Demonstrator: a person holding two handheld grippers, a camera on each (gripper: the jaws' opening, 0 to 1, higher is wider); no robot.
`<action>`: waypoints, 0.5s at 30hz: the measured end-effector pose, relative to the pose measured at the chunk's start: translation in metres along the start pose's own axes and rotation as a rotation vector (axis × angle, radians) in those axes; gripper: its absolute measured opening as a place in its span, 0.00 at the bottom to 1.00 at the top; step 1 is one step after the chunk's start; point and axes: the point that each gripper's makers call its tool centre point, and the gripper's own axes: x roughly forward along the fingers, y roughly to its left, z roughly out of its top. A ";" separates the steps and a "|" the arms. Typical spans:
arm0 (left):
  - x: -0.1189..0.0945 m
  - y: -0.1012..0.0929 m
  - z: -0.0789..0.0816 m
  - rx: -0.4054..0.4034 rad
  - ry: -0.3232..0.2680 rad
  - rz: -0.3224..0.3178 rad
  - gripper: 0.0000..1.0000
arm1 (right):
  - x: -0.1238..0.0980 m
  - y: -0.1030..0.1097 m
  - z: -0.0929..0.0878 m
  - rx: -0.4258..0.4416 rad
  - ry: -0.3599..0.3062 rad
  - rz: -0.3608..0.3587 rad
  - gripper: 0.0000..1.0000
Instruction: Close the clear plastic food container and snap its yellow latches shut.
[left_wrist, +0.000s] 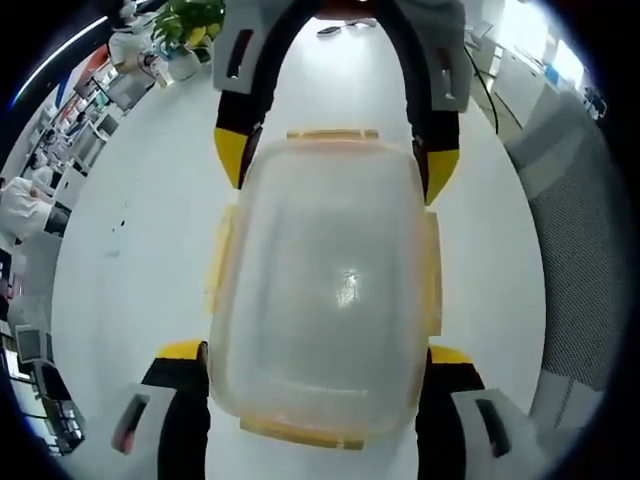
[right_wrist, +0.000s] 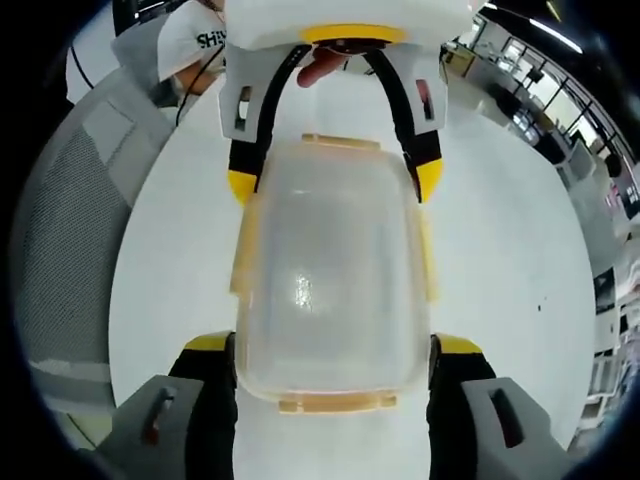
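A clear plastic food container lies on the white table with its lid on. Yellow latches run along its sides and ends, and the side ones look slightly flared. My left gripper straddles its near end, jaws against both sides. My right gripper comes in from the far end and clasps the opposite corners. In the right gripper view the container sits between my right gripper and the left gripper, both touching its sides.
A grey mesh chair stands beside the table, seen also as the chair. A potted plant and office desks lie beyond the far table edge. A person's hand holds the left gripper.
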 end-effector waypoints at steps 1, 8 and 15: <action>0.000 0.000 0.000 0.002 -0.004 0.003 0.83 | 0.000 0.000 0.000 0.001 0.000 -0.002 0.76; -0.002 0.001 0.004 -0.040 -0.070 0.034 0.84 | 0.000 -0.001 0.002 0.019 -0.042 -0.015 0.77; -0.008 0.004 0.008 -0.119 -0.172 0.079 0.88 | -0.005 -0.005 0.002 0.082 -0.164 -0.082 0.81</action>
